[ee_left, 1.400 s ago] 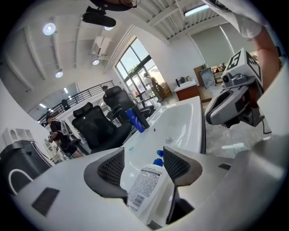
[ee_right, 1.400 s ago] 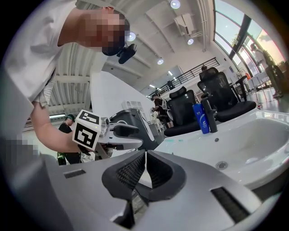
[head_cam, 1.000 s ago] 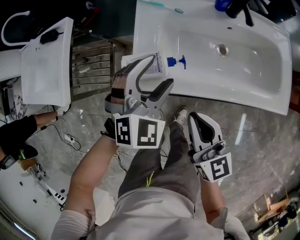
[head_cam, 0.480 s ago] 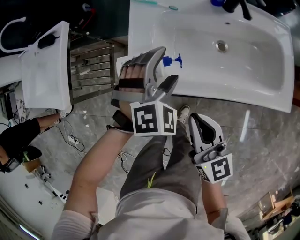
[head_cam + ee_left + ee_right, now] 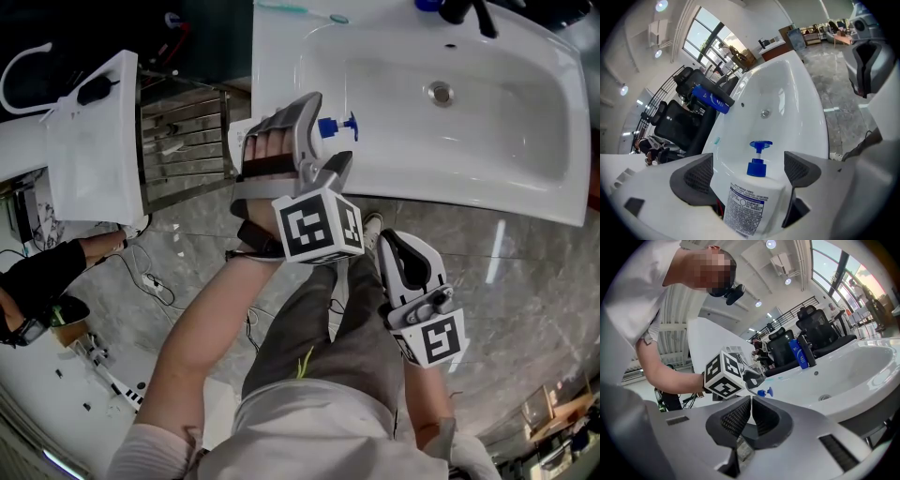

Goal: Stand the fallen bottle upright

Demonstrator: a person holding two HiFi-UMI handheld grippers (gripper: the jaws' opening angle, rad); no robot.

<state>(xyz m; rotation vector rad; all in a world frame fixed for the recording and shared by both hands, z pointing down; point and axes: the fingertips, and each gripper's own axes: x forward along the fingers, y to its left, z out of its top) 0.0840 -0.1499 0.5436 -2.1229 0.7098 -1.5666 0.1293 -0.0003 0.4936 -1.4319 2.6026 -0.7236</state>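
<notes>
The white bottle point(image 5: 752, 206) with a blue pump point(image 5: 336, 127) lies on its side on the near left rim of the white sink point(image 5: 487, 112). My left gripper point(image 5: 323, 131) hovers over it, covering most of its body in the head view. In the left gripper view the bottle lies between the pads point(image 5: 696, 176), which stand wide and apart from it. These jaws have just been opening. My right gripper point(image 5: 412, 272) hangs low beside the person's leg, shut with nothing in it; its pads point(image 5: 738, 416) meet.
A dark blue bottle point(image 5: 710, 99) and black chairs stand behind the sink. A drain point(image 5: 439, 92) marks the basin's middle, and a toothbrush point(image 5: 300, 9) lies at the far rim. A second white basin point(image 5: 89, 141) and metal rack point(image 5: 183, 131) are left. Cables cross the floor.
My left gripper has moved toward the sink and down over the bottle, and its jaws have spread wider. The bottle's label is now hidden in the head view. The right gripper has stayed put.
</notes>
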